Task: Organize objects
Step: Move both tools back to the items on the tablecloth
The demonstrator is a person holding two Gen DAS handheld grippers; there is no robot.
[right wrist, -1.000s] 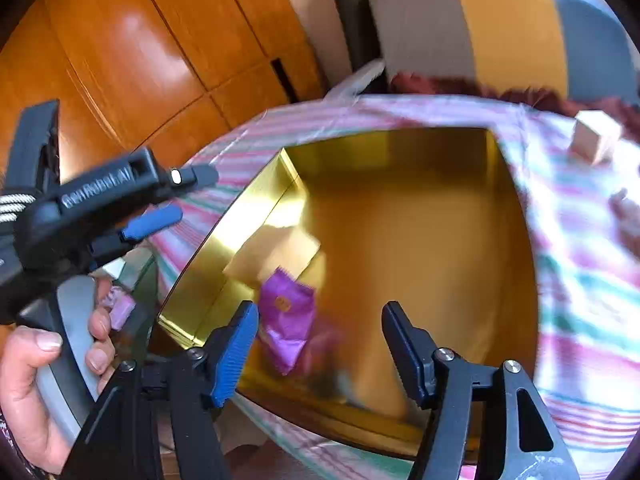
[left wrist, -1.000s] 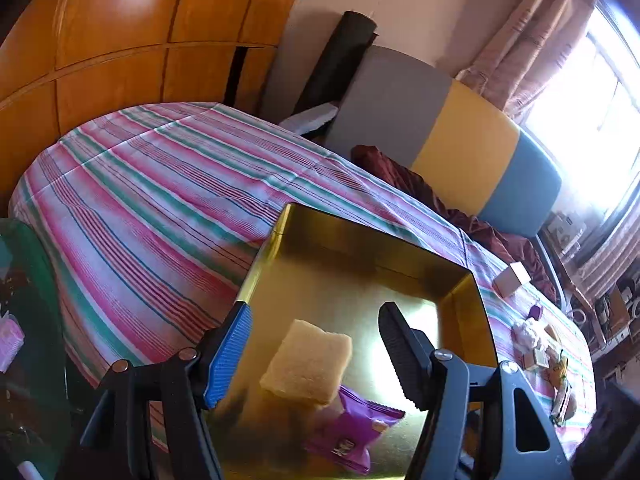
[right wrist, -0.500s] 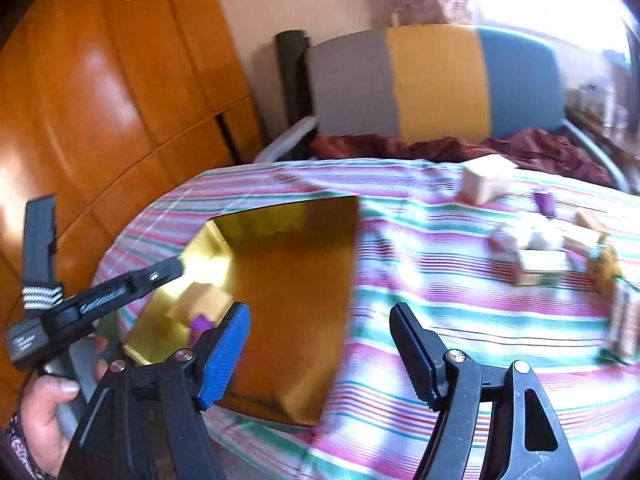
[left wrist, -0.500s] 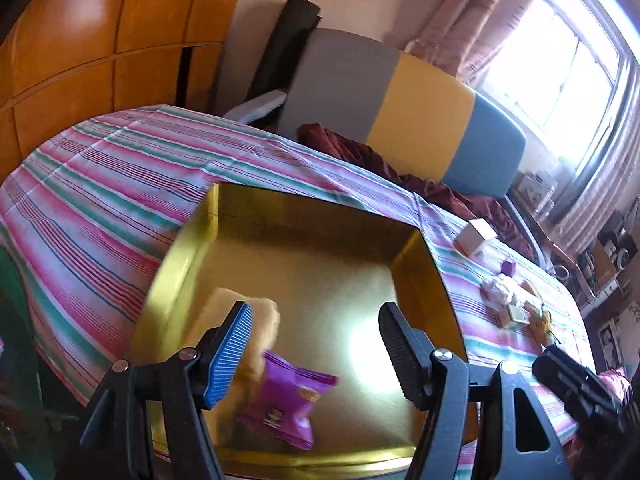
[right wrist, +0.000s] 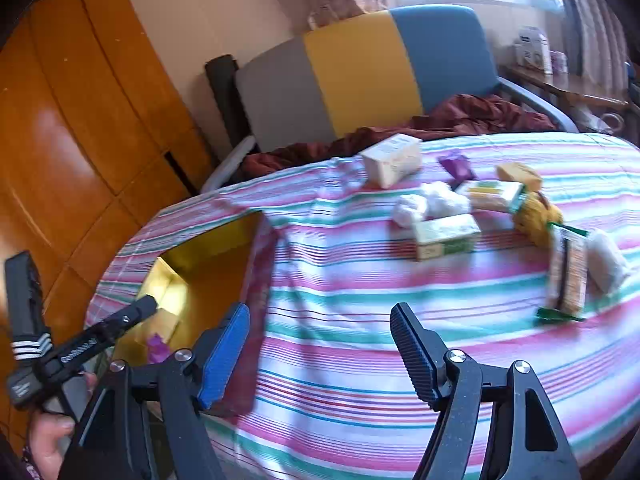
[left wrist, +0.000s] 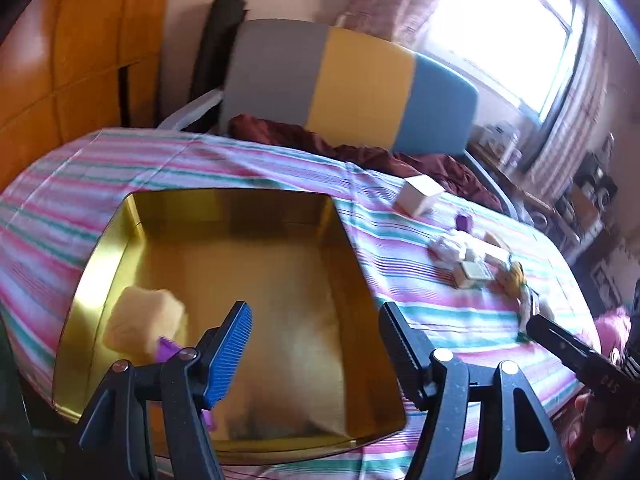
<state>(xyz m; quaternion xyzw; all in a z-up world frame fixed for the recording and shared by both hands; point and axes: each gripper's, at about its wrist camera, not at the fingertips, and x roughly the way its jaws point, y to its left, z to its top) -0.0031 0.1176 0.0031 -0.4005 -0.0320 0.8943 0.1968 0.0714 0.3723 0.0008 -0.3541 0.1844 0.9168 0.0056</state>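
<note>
A gold tin [left wrist: 224, 208] sits on the striped cloth and holds a pale yellow block [left wrist: 140, 320] and a purple packet [left wrist: 168, 350] in its near left corner. My left gripper [left wrist: 314, 320] hovers open over the tin's near half, with nothing between its fingers. My right gripper [right wrist: 318, 316] is open over bare cloth, to the right of the tin [right wrist: 208, 256]. Beyond it lie loose items: a cream box [right wrist: 392, 160], a small purple packet [right wrist: 456, 164], white wrapped lumps [right wrist: 432, 204], a green-and-white box [right wrist: 444, 236], a yellow bundle [right wrist: 536, 216] and an orange packet [right wrist: 568, 276].
A grey, yellow and blue chair [left wrist: 352, 84] with dark red cloth on its seat stands behind the table. Wooden panels [right wrist: 80, 120] fill the left side. A hand [right wrist: 52, 432] holds the other gripper at the right wrist view's lower left. The table edge runs close below both grippers.
Both grippers have swung to the right. The right one left the tin and now faces the pile of items, its jaws a little wider. The block and purple packet now lie left of the left gripper.
</note>
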